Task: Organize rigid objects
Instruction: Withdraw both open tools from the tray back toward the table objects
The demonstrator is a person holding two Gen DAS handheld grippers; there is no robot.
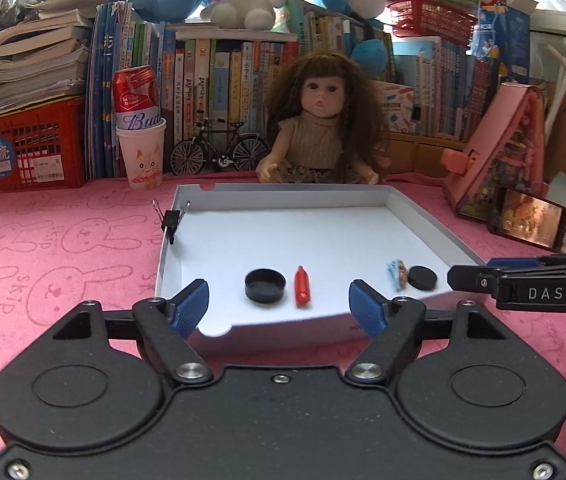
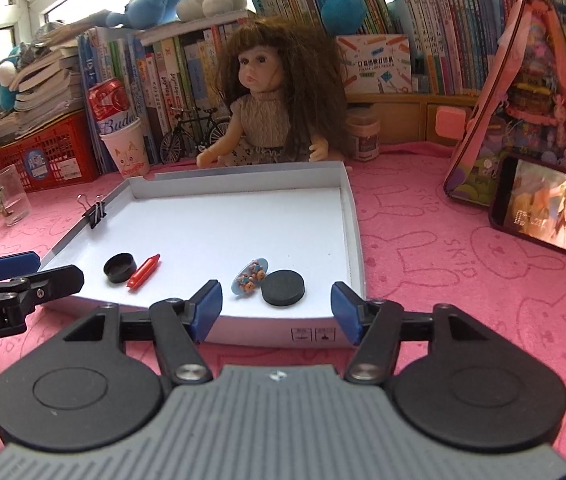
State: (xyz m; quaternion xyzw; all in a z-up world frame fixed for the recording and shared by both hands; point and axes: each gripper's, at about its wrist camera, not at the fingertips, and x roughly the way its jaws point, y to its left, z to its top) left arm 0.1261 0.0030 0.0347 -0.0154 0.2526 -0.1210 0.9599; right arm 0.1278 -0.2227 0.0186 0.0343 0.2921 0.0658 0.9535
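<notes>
Both claws hover spread and empty at the near edge of the shallow white cardboard tray [image 1: 399, 208]: the left gripper [image 1: 279, 306] before the black round cap [image 1: 265, 285] and red crayon-shaped piece [image 1: 302, 286], the right gripper [image 2: 277, 306] before the black flat disc [image 2: 284, 288] and blue bear-printed clip [image 2: 253, 274].

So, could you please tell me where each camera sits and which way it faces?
Left wrist: on the left claw, open, angled down at the white tray and the doll; the right claw enters at the right edge.
Right wrist: on the right claw, open, same tray from further right; the left claw enters at the left edge.
Shared: tray, doll, red crayon, black cap, black disc.
</notes>
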